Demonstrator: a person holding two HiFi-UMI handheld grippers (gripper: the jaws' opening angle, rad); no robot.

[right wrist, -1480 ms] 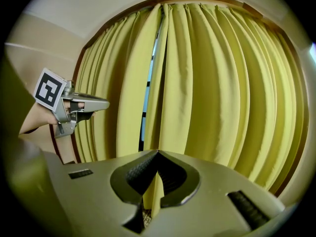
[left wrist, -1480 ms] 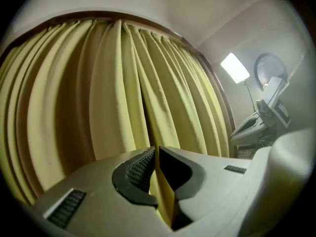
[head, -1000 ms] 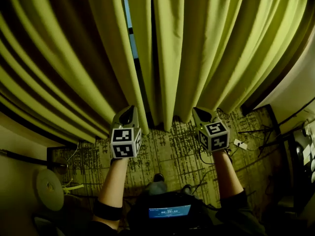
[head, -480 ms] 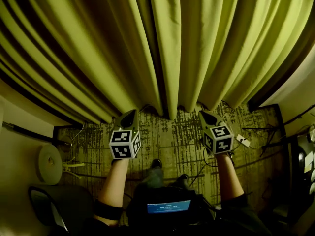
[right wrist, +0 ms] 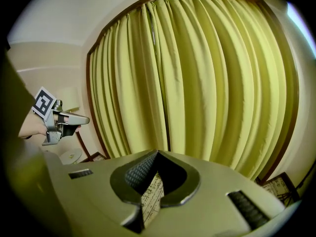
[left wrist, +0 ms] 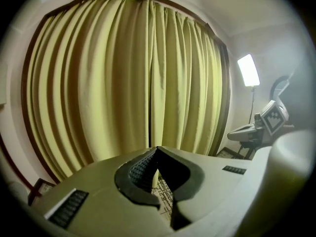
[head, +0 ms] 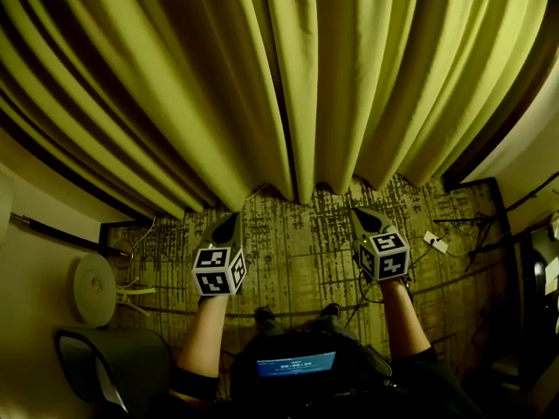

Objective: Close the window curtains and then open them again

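Jaws pressed together and empty on the left gripper (head: 229,223), held short of the cloth. Ahead, the curtains (head: 297,77) hang closed, seemingly without a gap, their long folds running straight down to the carpet (head: 306,256). The fabric should be soft, light and yielding; pinch each inner edge. The right gripper (head: 362,215) has its jaws closed and empty too.

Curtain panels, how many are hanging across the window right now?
2. The left curtain panel covers the left half, the right curtain panel the right half; their edges meet mid-window. Any layer behind them would be hidden.
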